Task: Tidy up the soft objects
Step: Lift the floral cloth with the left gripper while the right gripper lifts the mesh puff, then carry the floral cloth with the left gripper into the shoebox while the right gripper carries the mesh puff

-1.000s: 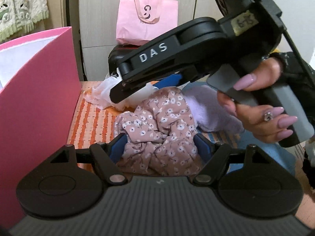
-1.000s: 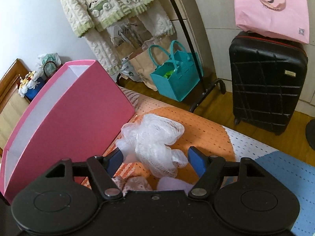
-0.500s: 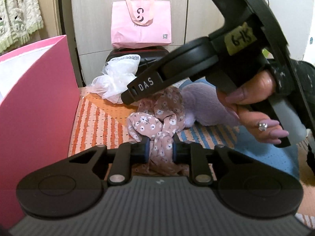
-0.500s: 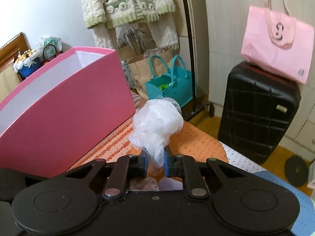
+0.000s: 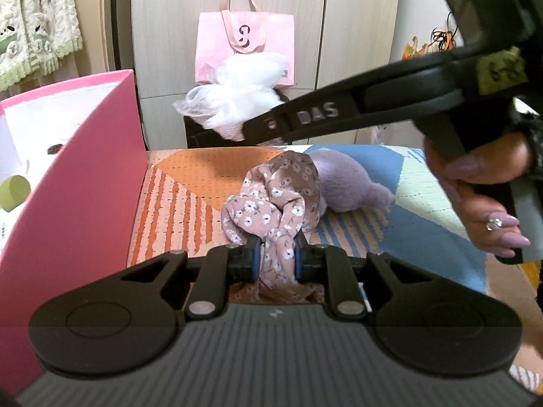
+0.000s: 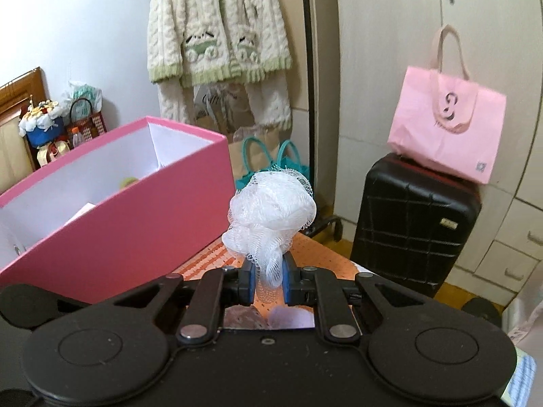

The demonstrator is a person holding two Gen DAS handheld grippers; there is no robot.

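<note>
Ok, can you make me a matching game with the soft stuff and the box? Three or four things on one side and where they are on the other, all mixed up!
Things:
1. floral scrunchie
2. white mesh pouf
3. purple plush toy
4. pink box

Places or states:
A. lying on the mat, held by nothing
B. pinched in the right claw
C. standing open with white insides
D. pinched in the left claw

Pairs: 1-D, 2-B, 3-A, 4-C
</note>
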